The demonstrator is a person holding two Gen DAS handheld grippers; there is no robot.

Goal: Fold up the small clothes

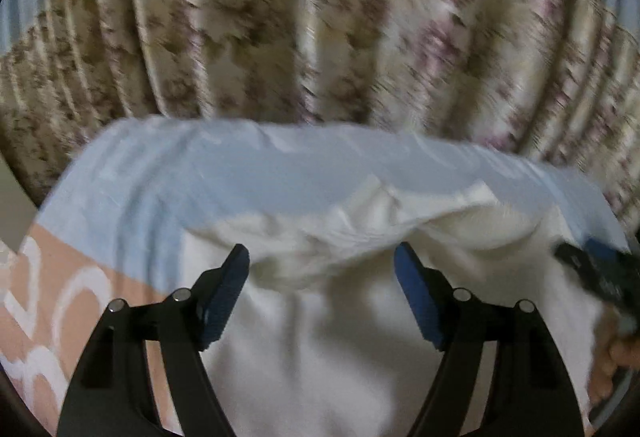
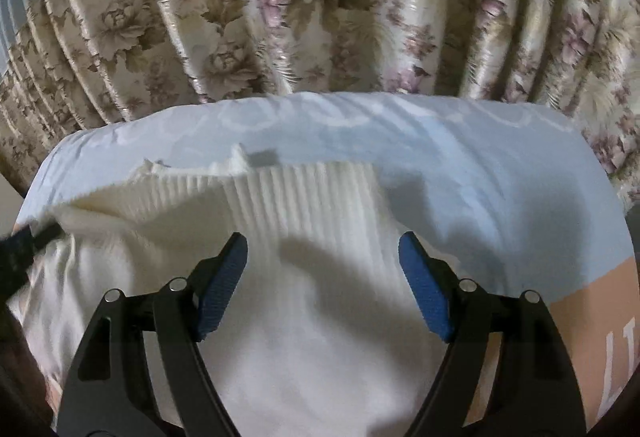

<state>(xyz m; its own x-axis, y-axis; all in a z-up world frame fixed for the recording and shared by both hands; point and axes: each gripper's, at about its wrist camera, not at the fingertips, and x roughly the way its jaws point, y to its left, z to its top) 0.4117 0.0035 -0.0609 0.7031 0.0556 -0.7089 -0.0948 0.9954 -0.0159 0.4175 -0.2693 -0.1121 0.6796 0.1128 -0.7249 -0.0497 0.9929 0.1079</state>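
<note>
Both grippers' fingers stand wide apart, holding nothing: left gripper [image 1: 322, 265] and right gripper [image 2: 322, 253] hover above the cream ribbed garment [image 2: 304, 221], which lies rumpled on the pale-blue sheet [image 2: 480, 173]. Pinching bunched layers could skew the fold.

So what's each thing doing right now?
White garment: rumpled on the bed, ribbed edge bunched up, not folded.
Left gripper: open, holding nothing.
Right gripper: open, holding nothing.
Bed sheet: spread, wrinkled.
Floral curtain: hanging closed.
</note>
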